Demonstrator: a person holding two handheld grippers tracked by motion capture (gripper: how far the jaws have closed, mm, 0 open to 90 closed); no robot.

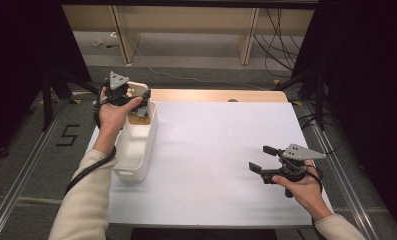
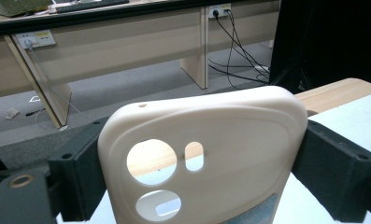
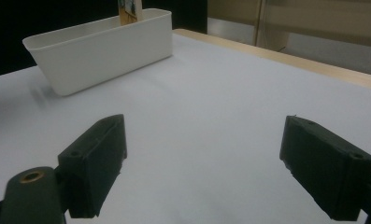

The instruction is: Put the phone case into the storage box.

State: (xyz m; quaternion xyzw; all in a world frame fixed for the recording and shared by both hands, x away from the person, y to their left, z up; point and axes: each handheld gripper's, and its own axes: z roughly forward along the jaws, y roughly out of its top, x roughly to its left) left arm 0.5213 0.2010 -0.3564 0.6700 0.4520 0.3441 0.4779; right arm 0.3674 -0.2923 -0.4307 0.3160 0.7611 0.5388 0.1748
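- Clearly the left tool (image 1: 136,97) grips a cream phone case (image 2: 202,154), its black jaws pressing on the case's two long edges in the left gripper view
- In the high view the case (image 1: 136,90) sits at the upper left of the frame, held over the far end of the white bin (image 1: 136,150)
- Something brown stands inside that far end of the bin; I cannot tell what it is
- The right tool (image 1: 266,160) hovers at the lower right of the frame over the white tabletop (image 1: 211,150), jaws wide apart with nothing between them
- By my judgement the case is light, thin and somewhat flexible, so a hard squeeze could bow it
- Its smooth surface may slip; the solid side edges below the camera cutouts look like the safest hold
- Gripping across the cutouts seems riskier, as the material is thinnest there
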